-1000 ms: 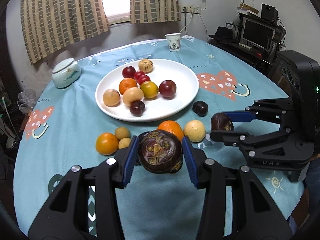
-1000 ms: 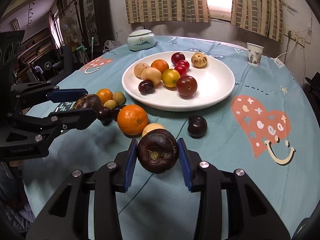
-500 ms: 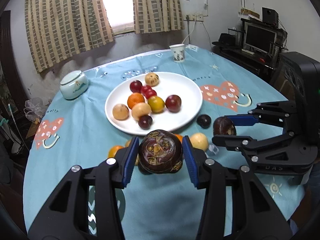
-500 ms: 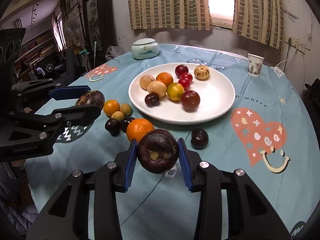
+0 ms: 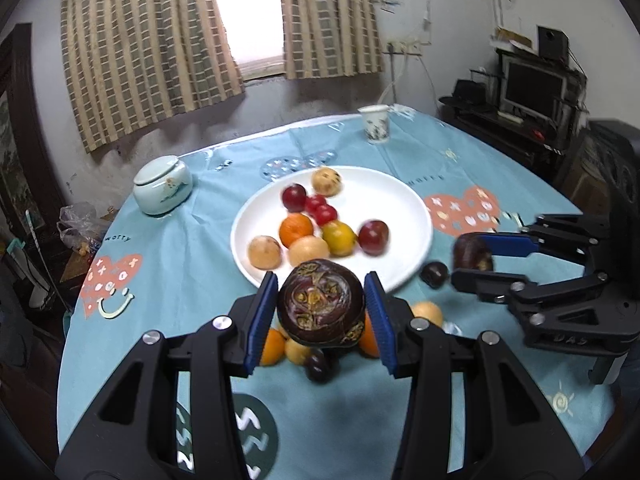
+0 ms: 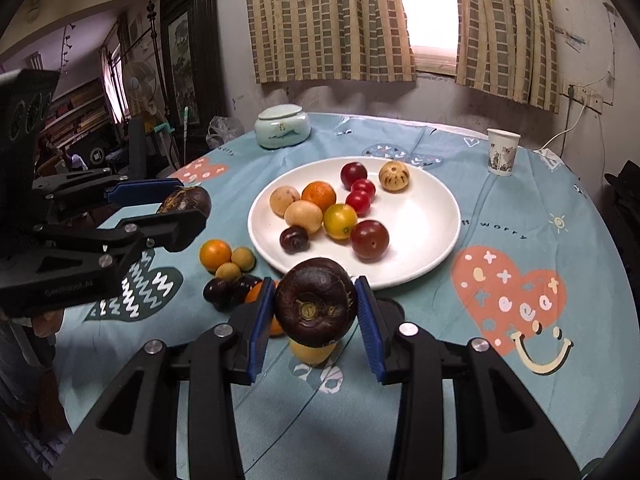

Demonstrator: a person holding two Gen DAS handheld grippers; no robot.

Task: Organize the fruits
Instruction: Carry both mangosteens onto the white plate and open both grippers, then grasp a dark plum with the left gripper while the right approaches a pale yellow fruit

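**A:** What do I have in each hand?

**B:** My left gripper (image 5: 322,312) has its jaws clamped on a dark purple fruit (image 5: 321,305), round and wrinkled, held in the air in front of the white plate (image 5: 408,208). My right gripper (image 6: 316,312) has its jaws clamped on a second dark fruit (image 6: 315,303), also lifted clear of the surface (image 6: 500,208) and in front of the plate's near rim.

**A:** Where is everything else, going by the plate?

**B:** On the plate sits a cluster of fruit: an orange (image 6: 319,195), two small red tomatoes (image 6: 361,196), a yellow fruit (image 6: 340,221), a dark red one (image 6: 369,239), a small dark plum (image 6: 294,238), two tan ones (image 6: 294,208) and a speckled pale one (image 6: 394,176) at the far side. Left of the plate's near edge, loose on the blue cloth, lie a small orange (image 6: 215,254), two little tan fruits (image 6: 236,264) and dark plums (image 6: 224,291). Behind the plate to the left stands a pale lidded jar (image 6: 283,126); behind it to the right, a paper cup (image 6: 502,152).

**A:** Can each hand see the other?

**B:** Yes. Each view shows the other gripper off to the side of the plate, its dark fruit pinched.
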